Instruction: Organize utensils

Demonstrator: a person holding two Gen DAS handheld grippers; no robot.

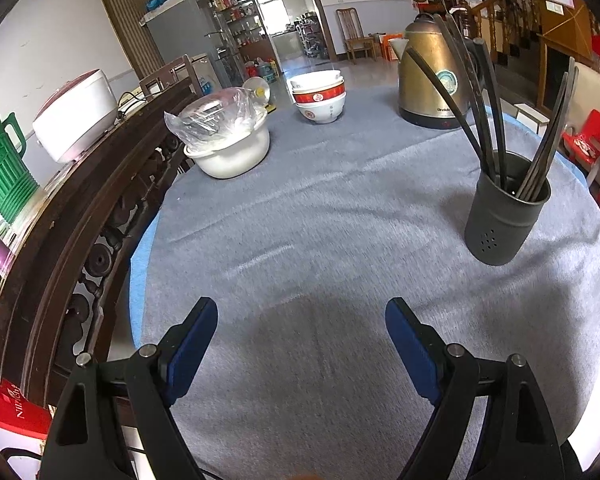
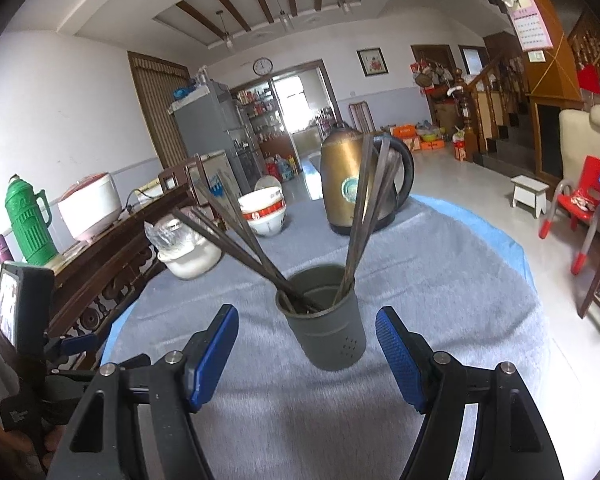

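Note:
A dark grey utensil holder point(image 1: 504, 212) stands on the grey tablecloth point(image 1: 320, 200) at the right, with several dark utensils point(image 1: 480, 92) leaning out of it. In the right wrist view the holder point(image 2: 324, 320) stands just beyond and between the fingers, with the utensils point(image 2: 244, 236) fanning left and right. My left gripper point(image 1: 300, 312) is open and empty over bare cloth, left of the holder. My right gripper point(image 2: 306, 324) is open and empty, facing the holder. The left gripper's body point(image 2: 24, 344) shows at the lower left of the right wrist view.
A gold electric kettle point(image 1: 432, 76) stands at the far right, stacked red-and-white bowls point(image 1: 320, 96) at the far middle, a white pot covered with plastic point(image 1: 224, 136) at the far left. A dark wooden sideboard point(image 1: 72, 216) borders the table's left edge, bearing a rice cooker point(image 1: 76, 112) and green thermos point(image 1: 0, 168).

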